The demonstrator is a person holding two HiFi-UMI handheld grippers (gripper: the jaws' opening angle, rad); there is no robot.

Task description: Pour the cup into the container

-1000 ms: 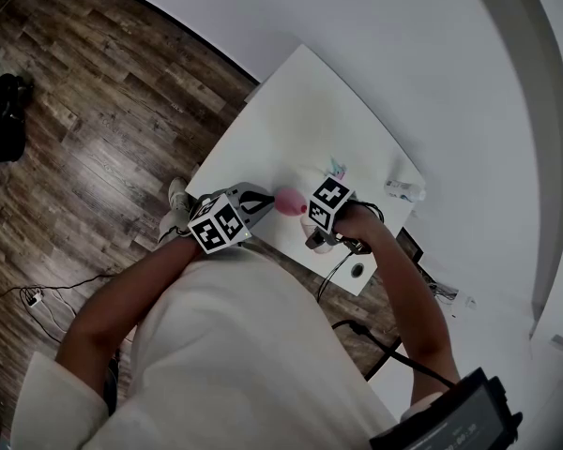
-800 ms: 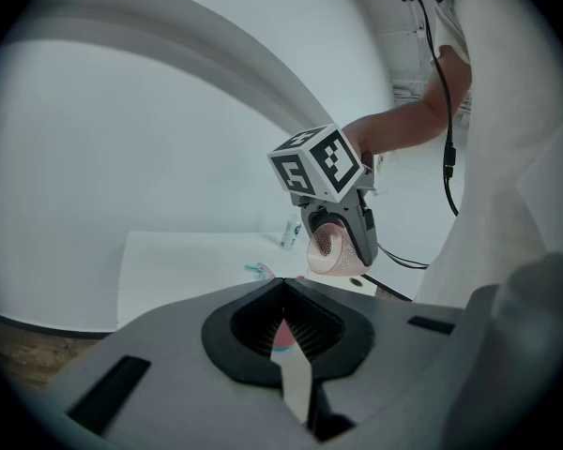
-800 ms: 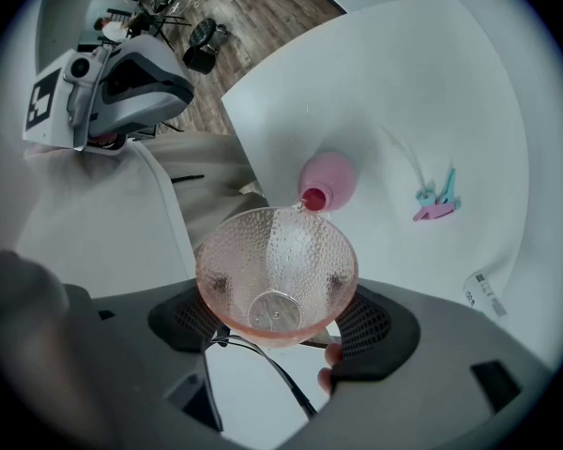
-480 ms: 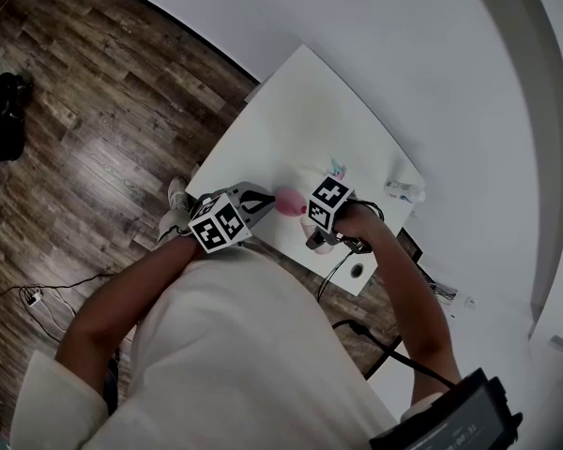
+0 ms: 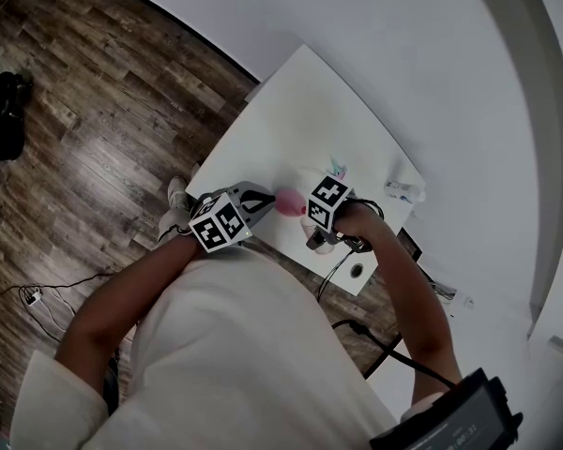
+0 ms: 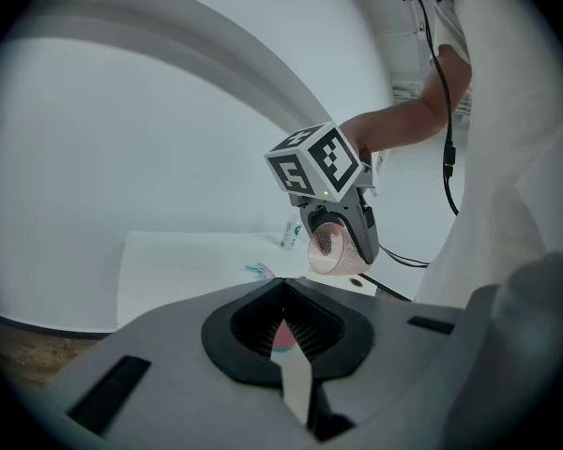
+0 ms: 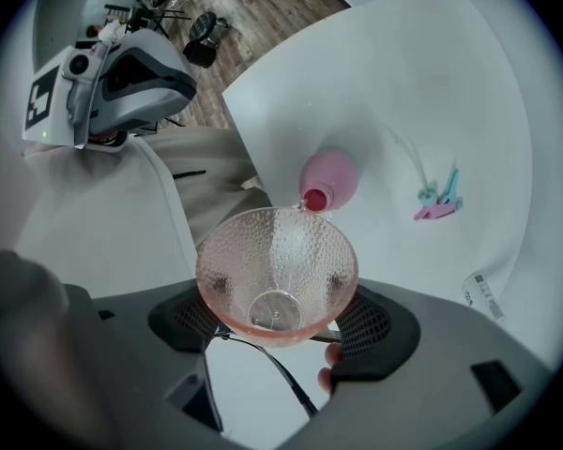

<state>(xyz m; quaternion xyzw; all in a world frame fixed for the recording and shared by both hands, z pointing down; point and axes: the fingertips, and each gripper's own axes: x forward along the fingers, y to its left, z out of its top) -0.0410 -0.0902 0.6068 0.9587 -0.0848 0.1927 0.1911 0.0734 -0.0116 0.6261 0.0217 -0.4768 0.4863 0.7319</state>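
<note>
Moved: nothing is shifting.
Pouring: right hand-held gripper is gripping dimpled pink glass cup over rounded pink container.
Left hand-held gripper: idling closed, empty.
Next: probably tilting further.

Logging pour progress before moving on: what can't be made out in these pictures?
- Cup contents: right gripper view, clear dimpled glass, any liquid too faint to tell.
- Container fill: right gripper view, its narrow mouth hides the inside.
- Container in left gripper view: the shut left gripper hides all but a pink sliver.
- Print on the small white item: right gripper view, too small.
</note>
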